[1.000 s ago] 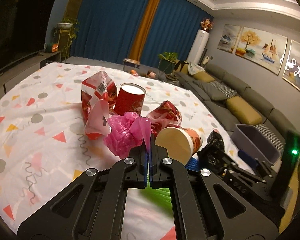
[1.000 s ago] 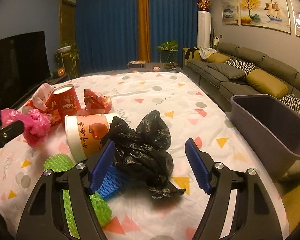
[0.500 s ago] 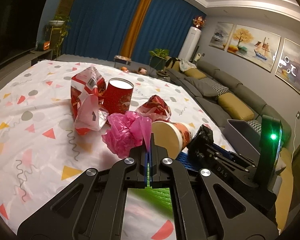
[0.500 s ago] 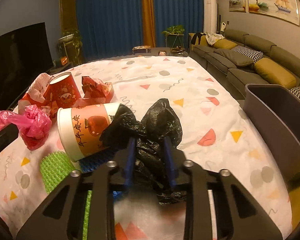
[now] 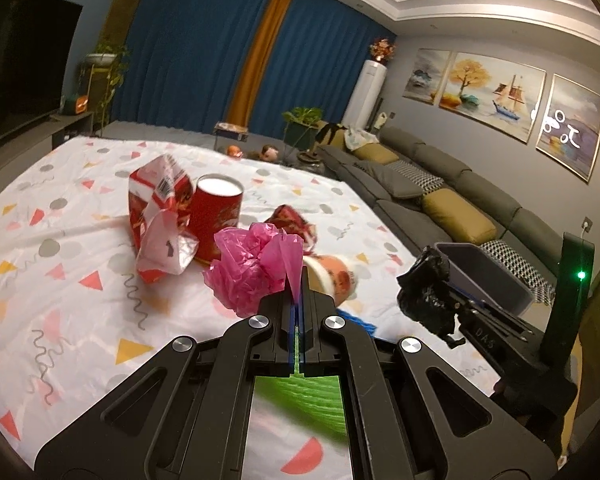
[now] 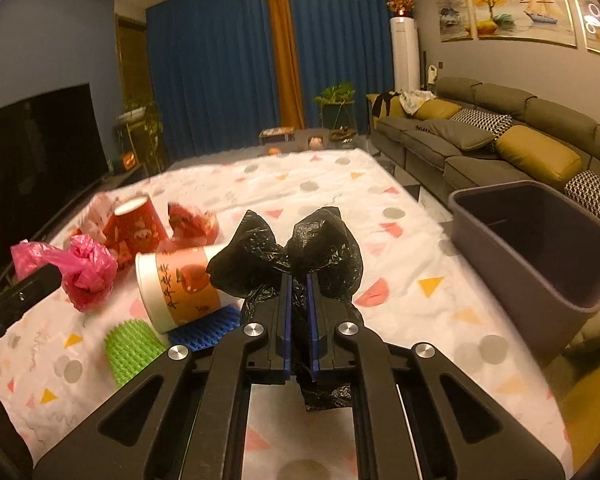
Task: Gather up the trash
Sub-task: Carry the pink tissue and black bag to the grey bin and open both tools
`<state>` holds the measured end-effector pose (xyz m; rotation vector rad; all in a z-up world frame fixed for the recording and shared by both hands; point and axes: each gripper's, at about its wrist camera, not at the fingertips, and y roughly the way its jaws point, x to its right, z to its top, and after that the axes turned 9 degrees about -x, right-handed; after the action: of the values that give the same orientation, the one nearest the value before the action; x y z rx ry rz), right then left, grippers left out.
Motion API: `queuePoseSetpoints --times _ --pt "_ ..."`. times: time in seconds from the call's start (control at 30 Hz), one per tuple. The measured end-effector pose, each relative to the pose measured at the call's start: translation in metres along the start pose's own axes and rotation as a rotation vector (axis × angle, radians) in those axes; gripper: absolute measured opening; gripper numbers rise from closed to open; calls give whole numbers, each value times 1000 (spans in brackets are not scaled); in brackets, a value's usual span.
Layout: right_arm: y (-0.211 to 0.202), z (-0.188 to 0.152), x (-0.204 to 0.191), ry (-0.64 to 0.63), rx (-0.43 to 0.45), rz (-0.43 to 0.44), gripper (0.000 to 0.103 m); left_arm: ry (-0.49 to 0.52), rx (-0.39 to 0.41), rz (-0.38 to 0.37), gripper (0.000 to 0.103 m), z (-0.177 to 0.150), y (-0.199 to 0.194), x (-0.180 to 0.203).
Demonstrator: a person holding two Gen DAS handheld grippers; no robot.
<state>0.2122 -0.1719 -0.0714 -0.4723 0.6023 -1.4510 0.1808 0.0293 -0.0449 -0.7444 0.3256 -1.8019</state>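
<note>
- Between the right gripper [image 6: 299,280] pads: black plastic bag [image 6: 288,256], clamped, bunched into two lobes above the fingertips, tail hanging down under the jaws. No clear long axis, just a crumpled wad.
- Left gripper [image 5: 296,292] jaws pressed together on a corner of the pink plastic bag [image 5: 252,268]; wad fans out to the far left of the fingertips.
- Paper cup [image 6: 176,284] lies on its side, long axis roughly left-right, open white rim pointing near-left in the right wrist view, partly hidden behind the black bag.
- Red cup [image 5: 216,216] stands upright, touching the torn red-white wrapper [image 5: 158,220] on its left; crumpled red wrapper [image 5: 292,226] just right of it.
- Right view only: green spiky mat [image 6: 130,346] and blue spiky mat [image 6: 208,326] near the cup, clear of the jaws. Left view shows green only as a blur under the fingers.
- Left view only: black bag held off the tablecloth [image 5: 60,280], just in front of the grey bin [image 5: 484,276].
- Bin sits at the table's right edge, open, between tablecloth and sofa [image 6: 500,140].
- TV [image 6: 32,152] at far left.
</note>
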Motion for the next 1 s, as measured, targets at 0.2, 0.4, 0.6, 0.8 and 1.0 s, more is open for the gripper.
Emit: queuePoseSetpoints --times 0.2,0.4,0.6,0.8,1.0 --pt "-24 2 15 33 54 4 8 39 17 -17 0 3 -13 20" --pt "-49 3 29 46 105 -1 8 85 31 -44 0 9 -22 49" --pt "-65 5 47 67 140 -19 8 134 17 -82 0 13 -16 81" --pt "-77 6 72 93 160 -64 8 181 -7 -132 0 18 -4 117" --pt "-86 10 99 114 181 -127 8 239 -21 -179 0 21 11 158"
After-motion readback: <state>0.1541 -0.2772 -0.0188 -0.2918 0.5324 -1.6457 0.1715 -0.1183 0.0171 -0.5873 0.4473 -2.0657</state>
